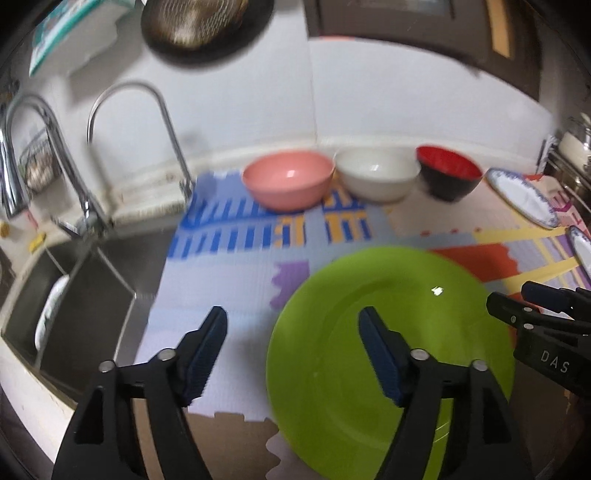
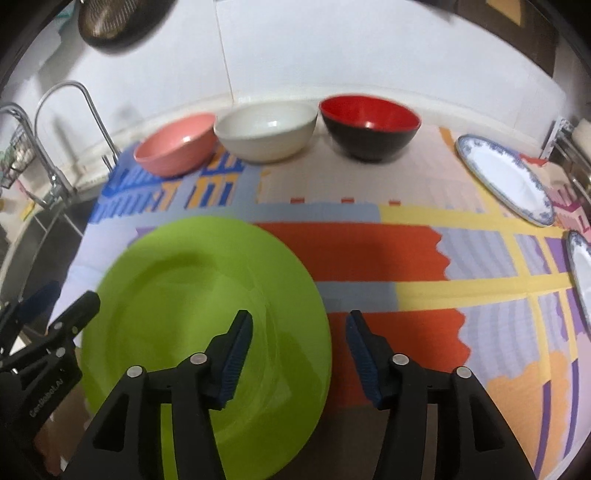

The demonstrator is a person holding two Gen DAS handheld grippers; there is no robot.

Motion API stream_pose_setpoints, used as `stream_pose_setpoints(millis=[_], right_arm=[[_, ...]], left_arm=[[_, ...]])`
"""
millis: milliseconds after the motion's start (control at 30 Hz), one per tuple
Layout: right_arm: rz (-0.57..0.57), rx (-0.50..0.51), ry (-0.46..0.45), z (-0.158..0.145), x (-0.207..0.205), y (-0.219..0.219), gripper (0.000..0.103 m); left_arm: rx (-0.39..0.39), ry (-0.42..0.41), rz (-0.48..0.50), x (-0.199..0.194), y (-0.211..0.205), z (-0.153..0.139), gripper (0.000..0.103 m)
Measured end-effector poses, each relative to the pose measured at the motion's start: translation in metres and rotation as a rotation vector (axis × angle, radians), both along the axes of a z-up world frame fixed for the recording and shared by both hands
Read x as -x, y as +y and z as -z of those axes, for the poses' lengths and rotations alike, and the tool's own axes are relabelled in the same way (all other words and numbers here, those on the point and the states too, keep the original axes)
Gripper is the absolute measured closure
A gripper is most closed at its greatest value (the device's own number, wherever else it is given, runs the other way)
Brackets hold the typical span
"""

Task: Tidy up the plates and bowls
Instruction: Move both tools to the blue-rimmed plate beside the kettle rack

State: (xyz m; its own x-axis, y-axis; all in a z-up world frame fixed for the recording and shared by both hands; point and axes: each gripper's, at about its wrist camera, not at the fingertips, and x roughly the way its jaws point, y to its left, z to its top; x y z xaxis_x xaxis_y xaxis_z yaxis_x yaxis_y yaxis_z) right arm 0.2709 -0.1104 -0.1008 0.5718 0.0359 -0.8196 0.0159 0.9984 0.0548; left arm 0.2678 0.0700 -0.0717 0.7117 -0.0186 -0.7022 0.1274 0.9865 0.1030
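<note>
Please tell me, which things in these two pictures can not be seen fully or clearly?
- Second blue-rimmed plate: right wrist view, cut off by the right edge.
- Green plate: near rim hidden behind the right gripper, jaws open.
- White dish in the sink: left wrist view, small, blurred, partly behind the sink wall.
- Dark strainer: cut off by the top edge.
- Left gripper: jaws open; right finger covers part of the plate.

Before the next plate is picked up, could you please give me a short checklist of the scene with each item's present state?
1. Left gripper open, nothing between its pads: ok.
2. Right gripper open, nothing between its pads: ok.
3. Green plate flat on the mat: ok.
4. Pink bowl, white bowl and red-and-black bowl upright in a row: ok.
5. Two blue-rimmed plates on the right reachable: cannot tell.
</note>
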Motion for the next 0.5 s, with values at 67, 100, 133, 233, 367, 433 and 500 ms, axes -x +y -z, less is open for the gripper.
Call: stream_pose_setpoints(millis=[67,100,133,233,367,433,500], right_arm=[[0.021,-0.001,-0.027,-0.01,0.006,-0.005,0.046],[0.029,-0.003,-0.039,-0.015,0.009,-0.007,0.044],[0.038,-0.004,-0.052,-0.021,0.012,-0.01,0.041],[0.072,0.006,-0.104,-0.036,0.024,-0.02,0.038],[0.136,0.023,-0.165,-0.055,0.042,-0.043,0.029],[0.158,0.029,-0.181,-0.061,0.049,-0.056,0.029],[0.175,0.028,-0.189,-0.066,0.055,-0.07,0.029]], left_arm=[[0.009,-0.031,0.027,0.004,-0.006,-0.011,0.021],[0.016,-0.041,0.04,0.005,-0.009,-0.015,0.017],[0.024,-0.051,0.054,0.007,-0.014,-0.02,0.016],[0.038,-0.069,0.092,0.011,-0.028,-0.03,0.013],[0.052,-0.093,0.138,0.016,-0.054,-0.04,0.009],[0.056,-0.102,0.162,0.02,-0.069,-0.043,0.008],[0.064,-0.111,0.19,0.022,-0.086,-0.049,0.007]])
